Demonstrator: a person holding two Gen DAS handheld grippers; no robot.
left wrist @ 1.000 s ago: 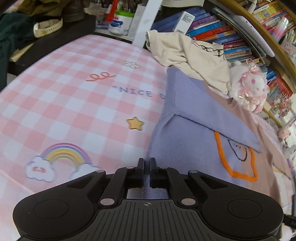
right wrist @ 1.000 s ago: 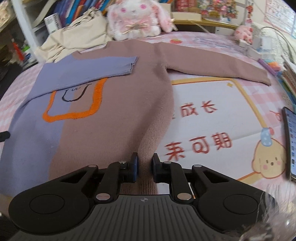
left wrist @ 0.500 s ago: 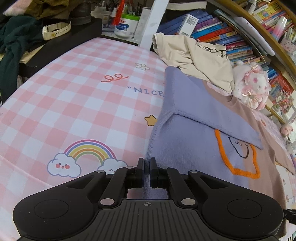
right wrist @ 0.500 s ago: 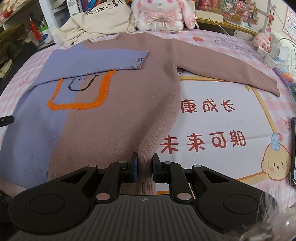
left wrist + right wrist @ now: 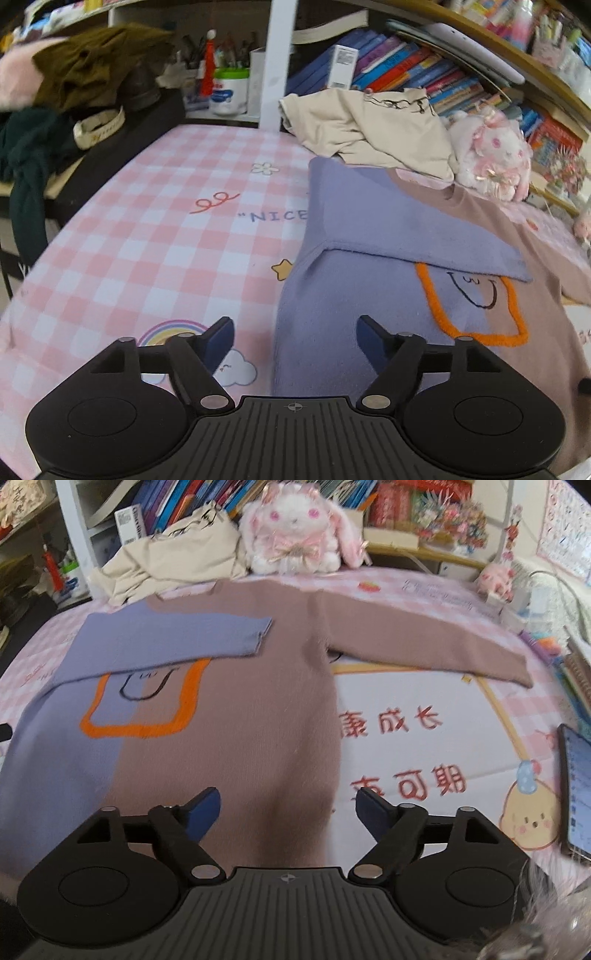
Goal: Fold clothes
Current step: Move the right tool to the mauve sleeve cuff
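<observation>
A sweater (image 5: 251, 716), half lilac and half dusty pink with an orange outlined square on its chest, lies flat on the pink printed cloth (image 5: 155, 236). Its lilac sleeve (image 5: 388, 229) is folded across the chest; the pink sleeve (image 5: 424, 638) stretches out to the right. My left gripper (image 5: 295, 341) hovers over the sweater's lilac hem edge, jaws opening, pads off the fabric. My right gripper (image 5: 288, 810) hangs over the pink hem, jaws opening too, with the knit lying loose below them.
A crumpled cream garment (image 5: 369, 129) and a pink plush rabbit (image 5: 295, 531) sit at the far edge before bookshelves (image 5: 424, 77). A phone (image 5: 576, 786) lies at the right. Dark clothes (image 5: 29, 155) pile on a side table at the left.
Both grippers were shut on the sweater's hem and have let go, their jaws now spread wide. The left gripper has risen and drawn back a little.
</observation>
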